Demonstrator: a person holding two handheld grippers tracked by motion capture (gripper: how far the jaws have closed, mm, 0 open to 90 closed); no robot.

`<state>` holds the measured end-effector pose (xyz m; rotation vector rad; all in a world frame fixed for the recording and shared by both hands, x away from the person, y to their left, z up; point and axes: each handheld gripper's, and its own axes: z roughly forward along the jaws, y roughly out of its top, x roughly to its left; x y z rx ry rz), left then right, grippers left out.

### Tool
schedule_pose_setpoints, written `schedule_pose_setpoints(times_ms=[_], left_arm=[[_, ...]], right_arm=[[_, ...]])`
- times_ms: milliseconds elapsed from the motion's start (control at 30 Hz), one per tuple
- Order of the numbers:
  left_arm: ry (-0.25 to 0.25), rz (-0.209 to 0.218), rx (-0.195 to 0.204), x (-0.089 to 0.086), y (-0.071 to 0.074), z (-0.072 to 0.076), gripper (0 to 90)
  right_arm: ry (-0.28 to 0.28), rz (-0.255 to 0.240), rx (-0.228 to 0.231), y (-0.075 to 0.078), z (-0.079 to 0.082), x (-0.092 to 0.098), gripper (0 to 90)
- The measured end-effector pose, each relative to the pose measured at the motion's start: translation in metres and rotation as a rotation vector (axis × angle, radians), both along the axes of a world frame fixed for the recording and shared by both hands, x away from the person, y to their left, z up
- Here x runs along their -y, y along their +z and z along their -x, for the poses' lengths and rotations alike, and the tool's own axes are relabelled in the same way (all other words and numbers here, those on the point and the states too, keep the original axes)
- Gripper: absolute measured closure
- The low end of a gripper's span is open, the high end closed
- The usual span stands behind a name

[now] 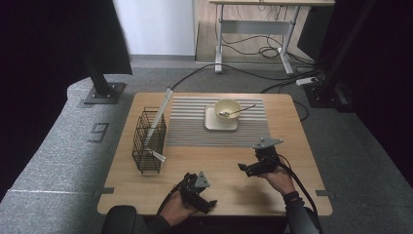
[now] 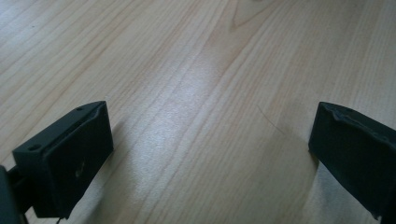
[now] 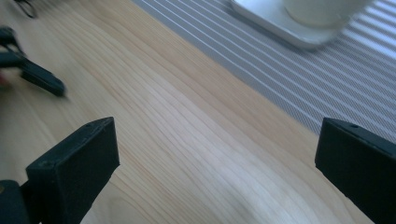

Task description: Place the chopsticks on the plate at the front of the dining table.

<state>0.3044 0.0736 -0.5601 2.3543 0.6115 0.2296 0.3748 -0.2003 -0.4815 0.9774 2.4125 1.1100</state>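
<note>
Left tool (image 2: pixel 210 154): jaws spread wide, holding nothing, bare wood between them. Low over the near edge of the table (image 1: pixel 219 180), left of centre, jaws pointing right and toward the near edge, gripped by the left hand (image 1: pixel 175 210) coming up from the near side.

Right tool (image 3: pixel 217 163): jaws likewise spread wide, pinching nothing, bare wood between them. Near the right half of the table, just off the mat's (image 1: pixel 195 129) near right corner, jaws pointing left; right hand (image 1: pixel 280 179) behind it, cable trailing back along the forearm. In the right gripper view, mat and plate edge ahead at upper right, left tool blurred at far left.

Bowl (image 1: pixel 228 110) with spoon (image 1: pixel 238 111) on a square plate (image 1: pixel 210 124), on the far part of the striped mat, well apart from both tools. Wire basket (image 1: pixel 147 146) at the left, a long white utensil (image 1: pixel 162 111) leaning out of it, another (image 1: pixel 157 155) by its near side.

Light wood table on grey carpet; dark curtains at the sides, a desk frame and loose cables beyond.
</note>
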Motion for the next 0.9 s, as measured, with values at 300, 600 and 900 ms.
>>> schedule_pose_setpoints(times_ms=[300, 600, 900], left_arm=[[-0.011, 0.003, -0.001, 0.002, 0.0, 0.003, 0.0], [-0.011, 0.002, -0.001, 0.002, 0.0, 0.003, 0.0], [-0.009, 0.004, -0.004, 0.002, 0.0, 0.003, 0.0]], right_arm=[[0.046, 0.017, 0.009, 0.027, -0.008, -0.028, 0.0], [0.106, -0.044, -0.012, 0.048, -0.016, -0.059, 0.0], [0.146, -0.051, -0.003, 0.065, -0.022, -0.087, 0.0]])
